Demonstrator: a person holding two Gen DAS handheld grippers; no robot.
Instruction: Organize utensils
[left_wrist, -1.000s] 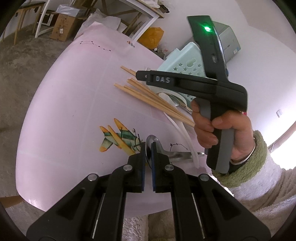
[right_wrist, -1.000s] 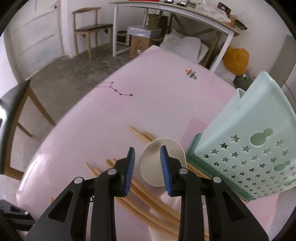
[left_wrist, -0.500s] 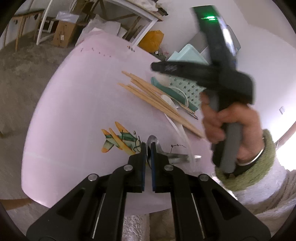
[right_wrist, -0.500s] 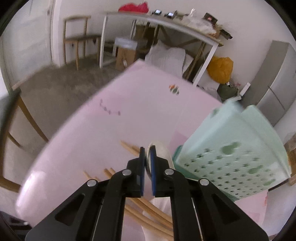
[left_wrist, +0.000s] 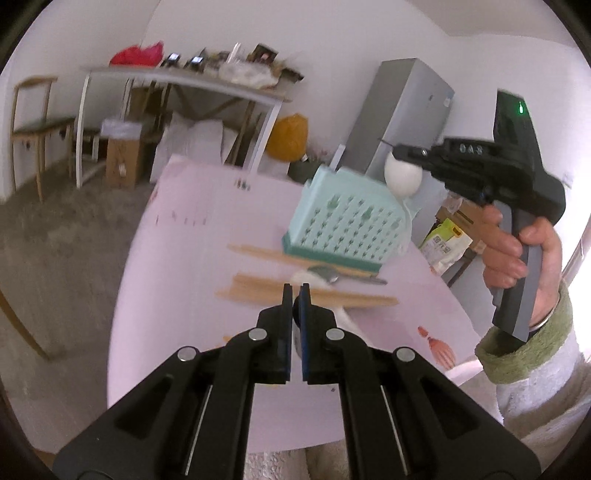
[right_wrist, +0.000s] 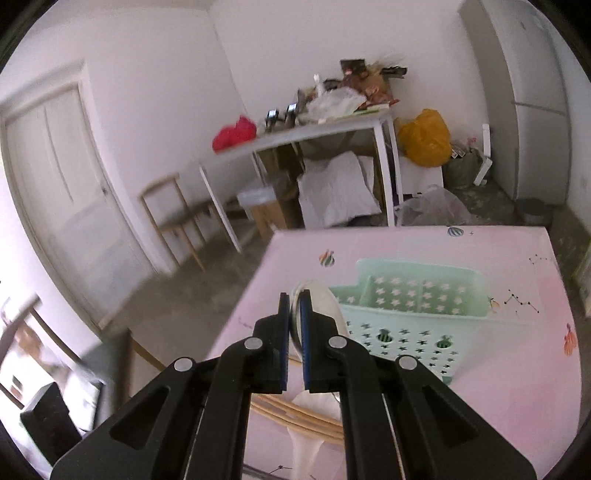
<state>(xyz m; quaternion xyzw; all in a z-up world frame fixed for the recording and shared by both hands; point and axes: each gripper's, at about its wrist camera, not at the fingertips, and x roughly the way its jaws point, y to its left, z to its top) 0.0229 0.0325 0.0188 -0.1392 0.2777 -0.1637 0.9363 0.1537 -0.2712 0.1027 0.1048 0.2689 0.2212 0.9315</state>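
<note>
My right gripper (right_wrist: 294, 314) is shut on a white spoon (right_wrist: 319, 310) and holds it in the air above the near left corner of the mint green utensil basket (right_wrist: 413, 310). The left wrist view shows that spoon (left_wrist: 402, 179) raised above the basket (left_wrist: 347, 225). My left gripper (left_wrist: 294, 295) is shut on a metal spoon; only a dark sliver shows between its fingers. Wooden chopsticks (left_wrist: 295, 290) lie on the pink table (left_wrist: 177, 280) in front of the basket, with another white spoon (right_wrist: 310, 424) and a metal spoon (left_wrist: 325, 273) among them.
A food packet (left_wrist: 445, 245) lies right of the basket. Beyond the table stand a cluttered white table (right_wrist: 295, 136), a wooden chair (right_wrist: 173, 214), a yellow bag (right_wrist: 424, 138) and a grey fridge (right_wrist: 535, 99).
My right gripper shut on the white spoon and lifted it from the chopsticks to above the basket. My left gripper rose with the metal spoon and now faces the basket.
</note>
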